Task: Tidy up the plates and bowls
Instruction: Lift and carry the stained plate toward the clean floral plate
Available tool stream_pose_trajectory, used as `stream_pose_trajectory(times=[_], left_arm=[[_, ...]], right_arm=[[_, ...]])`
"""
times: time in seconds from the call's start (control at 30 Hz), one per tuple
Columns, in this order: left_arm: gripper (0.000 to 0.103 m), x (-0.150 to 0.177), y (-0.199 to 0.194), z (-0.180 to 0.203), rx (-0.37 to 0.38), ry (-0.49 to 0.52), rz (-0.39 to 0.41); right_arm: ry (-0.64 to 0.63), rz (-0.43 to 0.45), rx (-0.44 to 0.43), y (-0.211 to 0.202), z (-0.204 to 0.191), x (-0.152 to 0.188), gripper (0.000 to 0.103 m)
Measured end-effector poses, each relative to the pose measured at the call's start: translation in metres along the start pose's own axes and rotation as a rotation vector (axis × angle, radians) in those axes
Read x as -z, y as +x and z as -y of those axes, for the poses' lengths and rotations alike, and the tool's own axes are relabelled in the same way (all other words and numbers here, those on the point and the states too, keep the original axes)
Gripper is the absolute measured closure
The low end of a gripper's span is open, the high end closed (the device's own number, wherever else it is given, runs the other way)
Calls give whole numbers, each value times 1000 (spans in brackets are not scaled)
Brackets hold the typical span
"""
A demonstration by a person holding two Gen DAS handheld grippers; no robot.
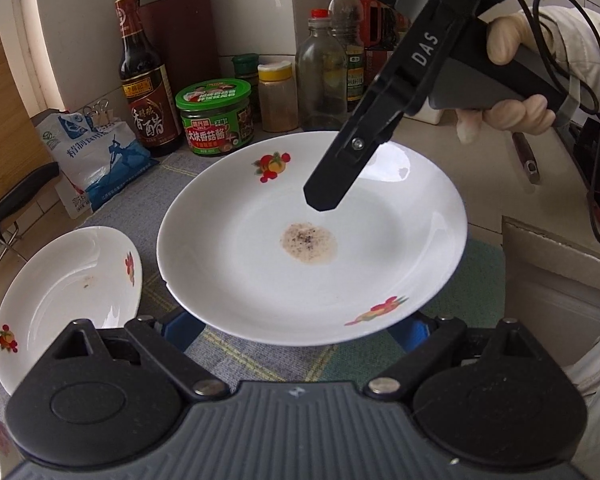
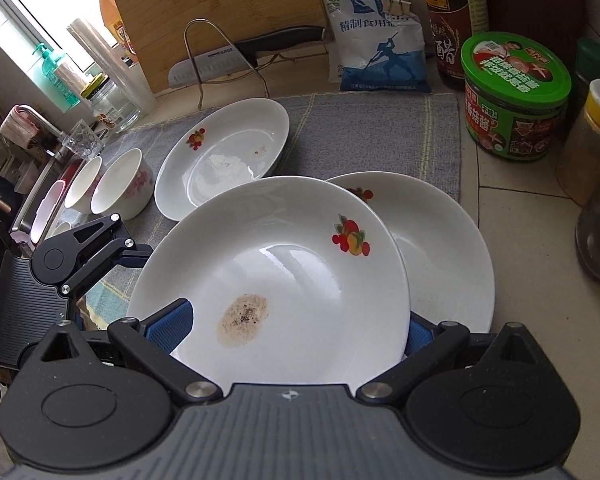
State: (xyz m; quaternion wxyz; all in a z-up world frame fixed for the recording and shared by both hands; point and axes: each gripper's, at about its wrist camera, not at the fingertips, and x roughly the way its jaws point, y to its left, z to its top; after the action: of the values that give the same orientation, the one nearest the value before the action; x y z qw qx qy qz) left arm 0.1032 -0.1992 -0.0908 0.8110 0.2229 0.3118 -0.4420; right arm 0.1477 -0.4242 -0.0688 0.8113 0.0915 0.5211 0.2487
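**A:** Kitchen counter, daylight from the window. What has the right gripper (image 2: 300, 314) got?

**B:** The stained plate (image 2: 300, 264). It is white, glazed, round and deep, with fruit decals on the rim and a brown, peppery patch in the well. One blue ribbed pad (image 2: 172, 320) lies on top, just inside the near rim. The other goes beneath, so the rim is pinched between them. A gloved hand (image 1: 508, 80) grips the handle.

**A:** And the left gripper (image 1: 294, 326)?

**B:** Its jaws stand wide. Both fingers run under the plate's opposite edge. Whether the plate rests on them, I cannot tell.

**A:** Where is the plate, then?

**B:** It is held tilted between the two tools. It overlaps a second plate (image 2: 440, 240) of the same pattern at the corner of a grey woven mat (image 2: 380, 128).

**A:** Further back?

**B:** A third plate (image 2: 224, 152) lies on the mat, with two flowered bowls (image 2: 120, 184) to its left, toward the sink. Beyond stand a green-lidded jar (image 2: 516, 96), a clipped salt bag (image 2: 380, 40) and a dark bottle (image 2: 452, 20). A knife (image 2: 220, 64) lies before a bamboo board (image 2: 220, 8).
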Motion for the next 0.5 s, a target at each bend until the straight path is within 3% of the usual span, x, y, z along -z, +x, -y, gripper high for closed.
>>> stream_pose_trajectory(times=[0.5], left_arm=[[8, -13, 30, -2, 14, -5, -40]], right_arm=[[36, -4, 8, 9, 34, -1, 0]])
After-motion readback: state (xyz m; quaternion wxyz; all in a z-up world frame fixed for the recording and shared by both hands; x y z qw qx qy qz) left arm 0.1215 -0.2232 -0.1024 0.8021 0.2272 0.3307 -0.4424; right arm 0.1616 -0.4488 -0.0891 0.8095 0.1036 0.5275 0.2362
